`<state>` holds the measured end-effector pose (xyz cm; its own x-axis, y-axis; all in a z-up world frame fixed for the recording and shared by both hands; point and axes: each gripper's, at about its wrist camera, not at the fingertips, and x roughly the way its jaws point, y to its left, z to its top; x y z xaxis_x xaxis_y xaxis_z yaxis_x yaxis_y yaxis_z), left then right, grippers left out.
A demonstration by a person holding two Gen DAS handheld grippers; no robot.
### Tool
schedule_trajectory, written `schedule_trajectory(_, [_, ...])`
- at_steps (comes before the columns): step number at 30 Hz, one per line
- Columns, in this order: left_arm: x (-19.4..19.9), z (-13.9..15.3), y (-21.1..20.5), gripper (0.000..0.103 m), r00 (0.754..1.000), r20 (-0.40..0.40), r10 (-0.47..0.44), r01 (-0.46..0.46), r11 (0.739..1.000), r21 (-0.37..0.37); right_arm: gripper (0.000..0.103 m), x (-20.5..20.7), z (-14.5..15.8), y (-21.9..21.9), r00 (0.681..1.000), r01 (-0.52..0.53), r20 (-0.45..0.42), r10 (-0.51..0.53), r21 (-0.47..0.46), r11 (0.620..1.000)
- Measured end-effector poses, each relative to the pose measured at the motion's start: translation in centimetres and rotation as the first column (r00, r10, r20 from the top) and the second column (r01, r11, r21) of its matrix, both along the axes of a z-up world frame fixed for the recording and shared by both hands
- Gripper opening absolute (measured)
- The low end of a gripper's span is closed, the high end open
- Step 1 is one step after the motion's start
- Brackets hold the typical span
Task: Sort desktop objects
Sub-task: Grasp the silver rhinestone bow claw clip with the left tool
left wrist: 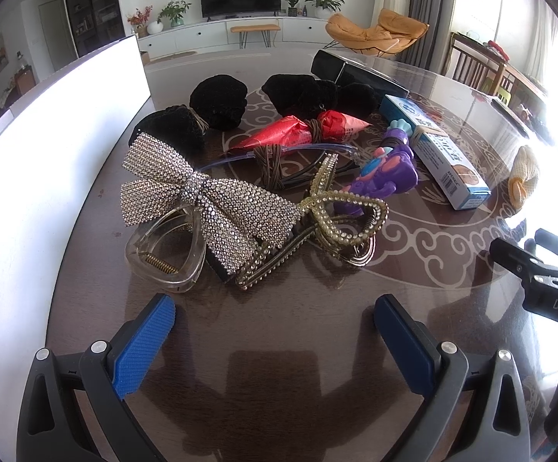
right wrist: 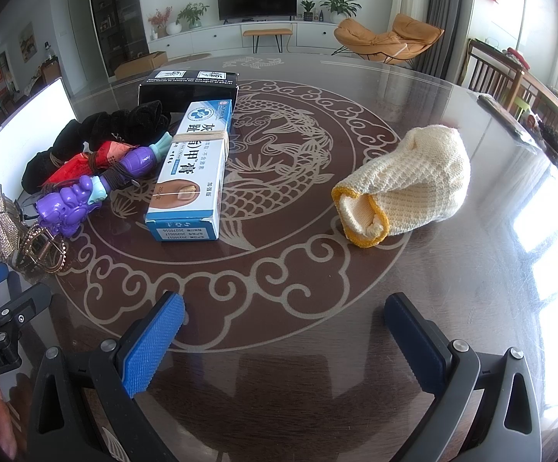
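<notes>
My left gripper (left wrist: 275, 312) is open and empty, just in front of a rhinestone bow hair clip (left wrist: 205, 200) and a gold bow claw clip (left wrist: 340, 215). Behind them lie black scrunchies (left wrist: 217, 102), red packets (left wrist: 279, 134), a purple toy (left wrist: 386, 173) and a blue-white cream box (left wrist: 436, 154). My right gripper (right wrist: 284, 313) is open and empty above the table, between the cream box (right wrist: 194, 165) to its far left and a cream knitted glove with yellow cuff (right wrist: 409, 181) to its far right. The purple toy (right wrist: 86, 196) lies left of the box.
A white board (left wrist: 47, 146) stands along the table's left side. A black box (right wrist: 188, 86) sits behind the cream box. The glass-topped round table (right wrist: 298, 269) has a carp pattern. Chairs (right wrist: 494, 73) stand beyond the right edge. The right gripper's body (left wrist: 540, 269) shows at the left view's right.
</notes>
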<state>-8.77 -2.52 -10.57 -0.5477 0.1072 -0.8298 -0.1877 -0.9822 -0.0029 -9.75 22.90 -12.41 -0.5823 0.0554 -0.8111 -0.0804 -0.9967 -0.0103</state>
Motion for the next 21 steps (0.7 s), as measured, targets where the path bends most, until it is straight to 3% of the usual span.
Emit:
schedule_trajectory(4, [2.1, 0.0, -2.0, 0.103, 1.000, 0.008, -0.007, 0.007, 1.000, 0.000, 0.103, 0.0, 0.0, 0.0, 1.000, 0.000, 0.000, 0.000, 0.000, 1.000])
schedule_trajectory(8, [2.7, 1.1, -4.7, 0.103, 0.998, -0.010, 0.063, -0.061, 0.993, 0.102, 0.103, 0.0, 0.0, 0.0, 1.000, 0.000, 0.000, 0.000, 0.000, 1.000])
schedule_trajectory(12, [0.8, 3.8, -5.9, 0.103, 0.984, -0.060, 0.169, -0.157, 0.973, 0.167, 0.103, 0.0, 0.0, 0.0, 1.000, 0.000, 0.000, 0.000, 0.000, 1.000])
schedule_trajectory(15, [-2.0, 4.9, -5.8, 0.103, 0.960, -0.103, 0.261, -0.244, 0.958, 0.153, 0.103, 0.0, 0.0, 0.0, 1.000, 0.000, 0.000, 0.000, 0.000, 1.000])
schedule_trajectory(17, [-4.4, 4.0, -5.3, 0.103, 0.959, -0.067, 0.274, -0.265, 0.957, 0.117, 0.103, 0.0, 0.0, 0.0, 1.000, 0.000, 0.000, 0.000, 0.000, 1.000])
schedule_trajectory(19, [-5.9, 2.3, -4.9, 0.103, 0.962, 0.001, 0.272, -0.272, 0.962, 0.033, 0.103, 0.0, 0.0, 0.0, 1.000, 0.000, 0.000, 0.000, 0.000, 1.000])
schedule_trajectory(21, [-4.9, 1.6, -5.7, 0.103, 0.968, 0.003, 0.252, -0.251, 0.966, 0.067, 0.103, 0.0, 0.0, 0.0, 1.000, 0.000, 0.000, 0.000, 0.000, 1.000])
